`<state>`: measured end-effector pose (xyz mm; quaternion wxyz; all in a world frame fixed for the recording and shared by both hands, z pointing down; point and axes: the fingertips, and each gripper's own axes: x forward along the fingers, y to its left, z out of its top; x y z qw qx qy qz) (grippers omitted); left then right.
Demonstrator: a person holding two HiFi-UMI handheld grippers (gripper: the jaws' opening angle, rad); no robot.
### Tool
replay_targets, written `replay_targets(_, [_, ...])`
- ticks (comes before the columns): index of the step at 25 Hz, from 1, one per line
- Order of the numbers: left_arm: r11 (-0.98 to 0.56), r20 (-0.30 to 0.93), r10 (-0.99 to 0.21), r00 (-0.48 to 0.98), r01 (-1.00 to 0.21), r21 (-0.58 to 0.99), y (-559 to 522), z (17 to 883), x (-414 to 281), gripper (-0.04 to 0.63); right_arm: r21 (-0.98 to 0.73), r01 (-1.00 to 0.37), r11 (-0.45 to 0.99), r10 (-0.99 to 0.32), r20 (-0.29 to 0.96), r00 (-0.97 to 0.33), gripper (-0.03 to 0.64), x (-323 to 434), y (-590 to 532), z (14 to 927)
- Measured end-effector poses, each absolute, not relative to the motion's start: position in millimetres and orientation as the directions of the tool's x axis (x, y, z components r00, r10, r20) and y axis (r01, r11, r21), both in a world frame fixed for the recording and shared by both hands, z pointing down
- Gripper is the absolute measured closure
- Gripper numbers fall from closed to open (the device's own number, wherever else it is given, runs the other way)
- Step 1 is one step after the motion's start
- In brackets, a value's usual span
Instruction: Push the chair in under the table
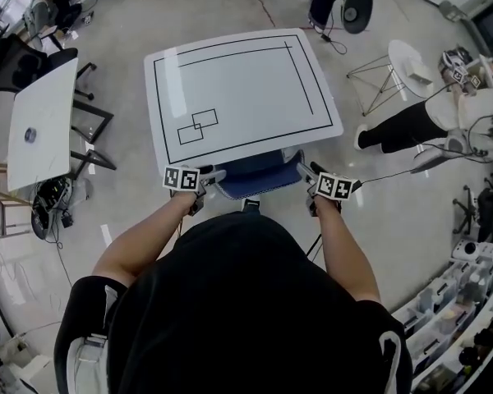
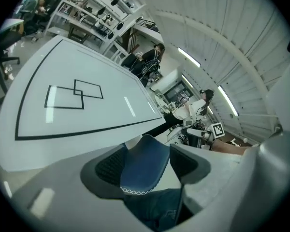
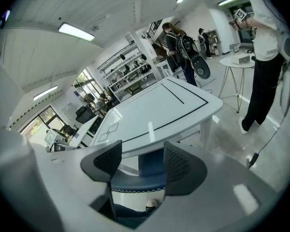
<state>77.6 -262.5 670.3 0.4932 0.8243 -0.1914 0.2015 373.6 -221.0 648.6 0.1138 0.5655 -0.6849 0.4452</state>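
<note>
Head view shows the white table (image 1: 230,97), marked with black outlines, directly ahead of us, with the blue chair (image 1: 255,175) pushed in at its near edge. Only the chair's backrest projects from under the tabletop. We hold the left gripper (image 1: 212,177) just beside the backrest's left end, at the table's near-left corner. The right gripper (image 1: 306,173) sits just beside the backrest's right end, at the table's near-right corner. In the left gripper view, the jaws are spread. A corner of the blue backrest shows in the gap between them, and bare floor is visible between it and the right-hand pad, so nothing is clamped. In the right gripper view, the jaws are likewise spread. The backrest, edged with white zigzag stitching, lies beyond and below the pads, apart from both. A second white table (image 1: 41,121) stands well to the left of the marked table. A small round side table (image 1: 411,60) stands to its right.
</note>
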Motion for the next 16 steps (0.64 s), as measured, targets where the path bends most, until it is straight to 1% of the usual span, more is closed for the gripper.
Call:
replay_targets(6, [-0.529,0.493,-0.149,0.857,-0.49,0.693,-274,642,75,0.31,-0.418,-0.907,-0.054,-0.739,0.628,-0.246,0.336,378,-225,617])
replay_targets(9, [-0.567,0.483,-0.165,0.86,-0.483,0.667,-280,630,73,0.317,-0.407,-0.912,-0.047,-0.763,0.604,-0.23,0.344,375,-226,603])
replay_targets(16, [-0.596,0.448,-0.222,0.866,-0.484,0.641,-288,604,67,0.344,-0.381,-0.924,-0.032,-0.801,0.562,-0.204,0.37,362,-220,575])
